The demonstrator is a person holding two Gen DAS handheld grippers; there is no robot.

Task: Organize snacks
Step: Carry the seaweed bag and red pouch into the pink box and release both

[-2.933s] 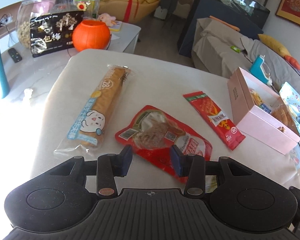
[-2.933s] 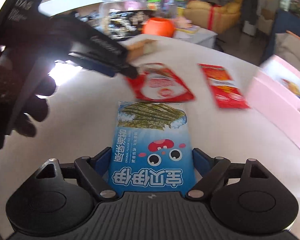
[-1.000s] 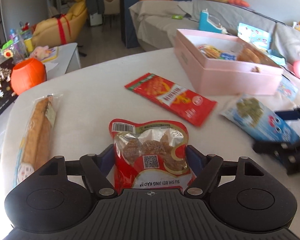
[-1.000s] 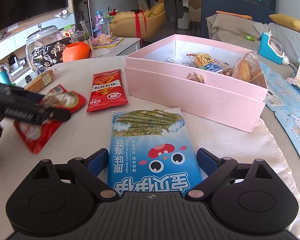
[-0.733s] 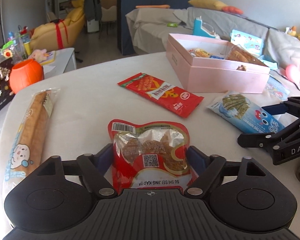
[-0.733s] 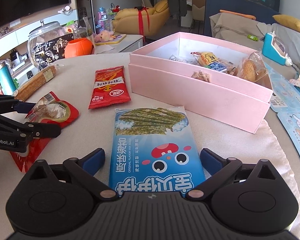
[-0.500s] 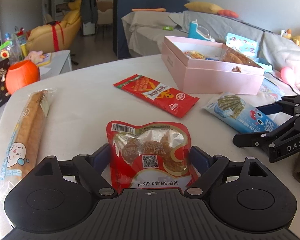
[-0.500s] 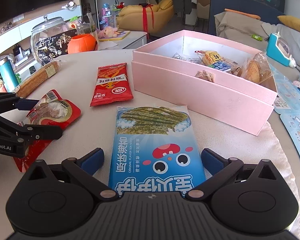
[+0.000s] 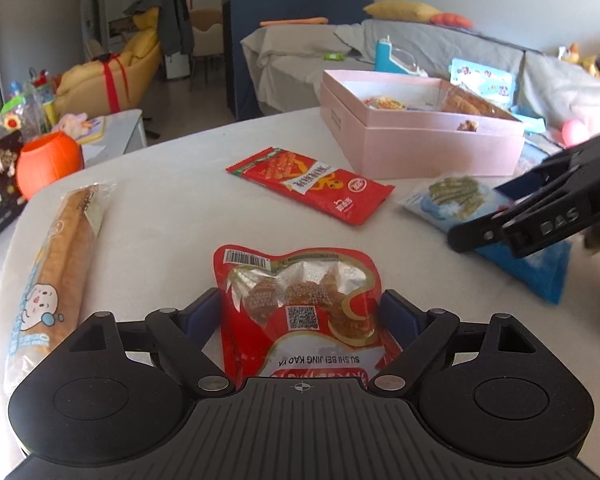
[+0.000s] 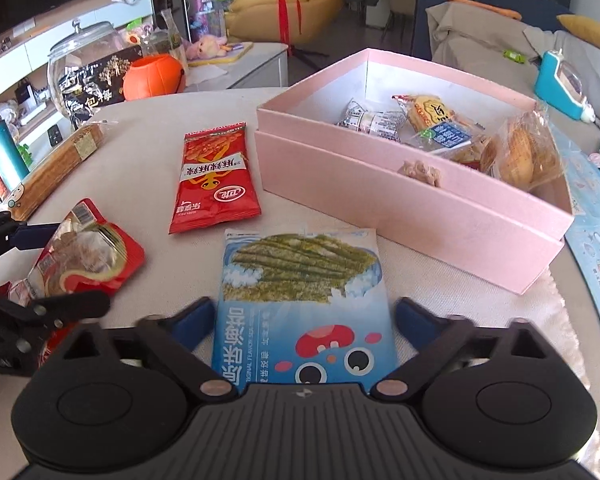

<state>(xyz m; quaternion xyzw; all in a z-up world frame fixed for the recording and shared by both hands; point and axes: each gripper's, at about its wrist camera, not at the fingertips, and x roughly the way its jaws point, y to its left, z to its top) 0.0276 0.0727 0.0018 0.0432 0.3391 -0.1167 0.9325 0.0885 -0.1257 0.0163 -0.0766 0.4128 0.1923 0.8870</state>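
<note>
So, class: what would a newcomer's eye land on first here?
Probably the open pink box of wrapped snacks at the table's far right. Next, the two packets framed by fingers: the blue seaweed packet in the right hand-held gripper and the red duck packet in the left hand-held gripper.
</note>
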